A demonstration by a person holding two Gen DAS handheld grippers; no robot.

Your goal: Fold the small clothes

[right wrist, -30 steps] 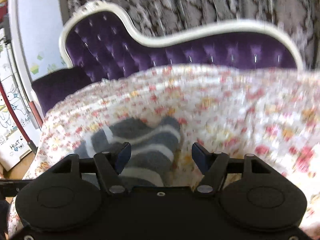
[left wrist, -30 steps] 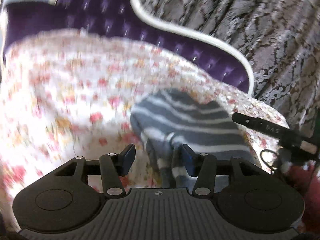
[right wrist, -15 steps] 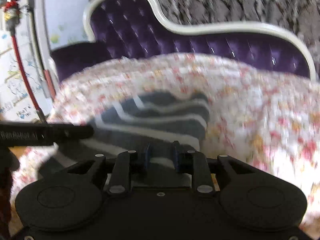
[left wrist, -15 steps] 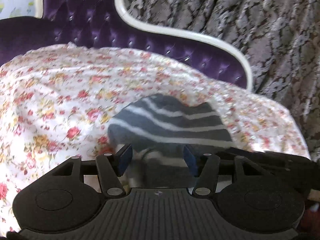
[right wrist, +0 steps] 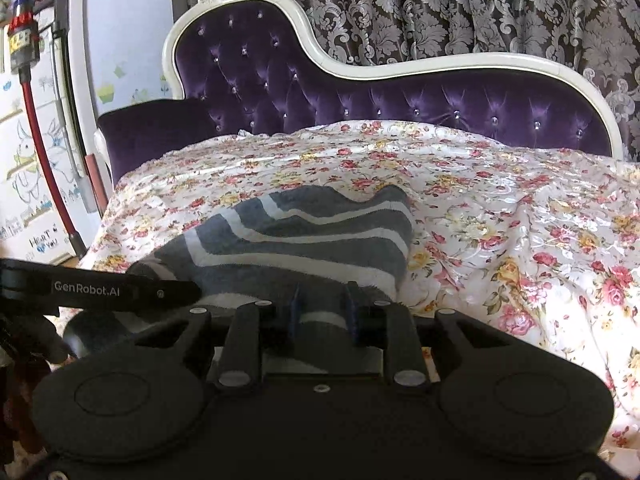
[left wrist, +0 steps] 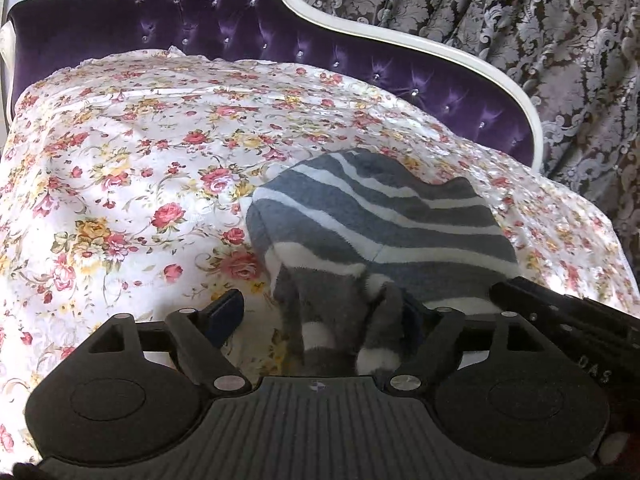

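Item under work: 1 grey striped garment (left wrist: 372, 220), soft and fleecy, lying on the floral sheet (left wrist: 132, 168) that covers the purple tufted sofa (right wrist: 360, 92). It sits toward the near edge of the sheet, bunched at the front and spread toward the back.

Right gripper (right wrist: 322, 312): jaws drawn narrow and pinching a fold of the garment's near hem; grey fabric with 1 white stripe fills the gap between the blue pads. This grip appears meant to anchor or lift that corner for the fold.

Left gripper (left wrist: 320, 316): its jaws have just been opening and now stand wide. The left pad (left wrist: 226, 312) is clear of the cloth, over bare sheet. A bunched tail of the garment lies between the jaws and against the right-hand finger, which is largely hidden by fabric, so contact on that side cannot be confirmed; no squeeze is evident. Judgement: this tool has let go of, or not yet taken, its corner.

Pose: both tools point forward and downward toward the sheet, held low at the near edge. They stand close together; the right tool's black body crosses the lower right of the left view, and the left tool's branded finger crosses the left of the right view.

Assessment: the fold is in an early stage, with 1 corner secured.
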